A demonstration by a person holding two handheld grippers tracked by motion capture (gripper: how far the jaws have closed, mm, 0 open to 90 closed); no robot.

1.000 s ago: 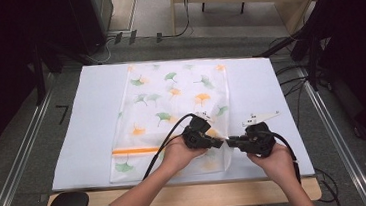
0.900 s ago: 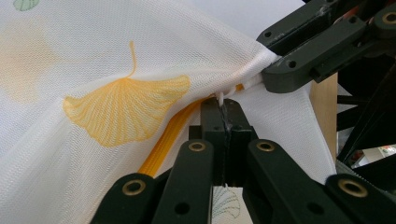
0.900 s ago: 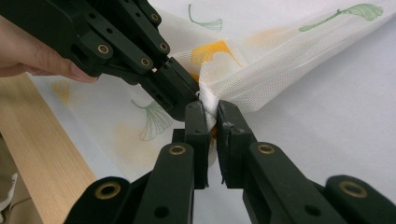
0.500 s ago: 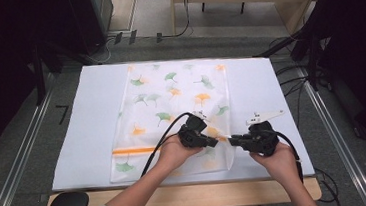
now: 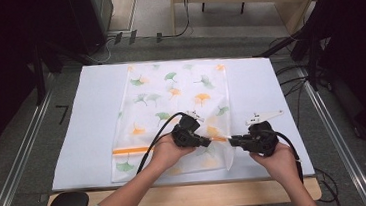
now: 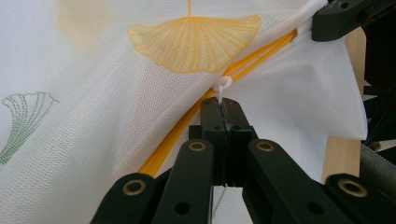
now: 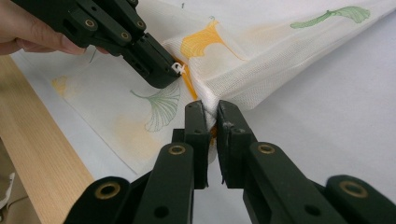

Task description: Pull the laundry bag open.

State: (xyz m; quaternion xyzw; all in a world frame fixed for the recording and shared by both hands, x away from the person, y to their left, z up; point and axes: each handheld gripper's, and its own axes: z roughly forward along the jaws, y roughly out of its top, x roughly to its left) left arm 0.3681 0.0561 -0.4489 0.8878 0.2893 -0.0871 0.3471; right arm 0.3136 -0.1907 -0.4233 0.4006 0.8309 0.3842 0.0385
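My left gripper (image 6: 223, 112) pinches the zipper pull (image 6: 221, 87); my right gripper (image 7: 211, 116) clamps the mesh bag (image 5: 170, 99) on a white sheet (image 5: 87, 121) over the wooden table (image 5: 199, 197), with grey floor (image 5: 20, 162) around.

One white mesh bag (image 5: 171, 109) printed with ginkgo leaves is lying on one desk (image 5: 74, 142) under one white sheet, and it is carrying one orange zipper (image 6: 187, 121) with one small white pull tab (image 6: 221, 88). Two hand-held grippers are working at it, the left hand-held gripper (image 5: 207, 142) and the right hand-held gripper (image 5: 232, 141), each trailing one black cable. Two hands are holding them, one apiece.
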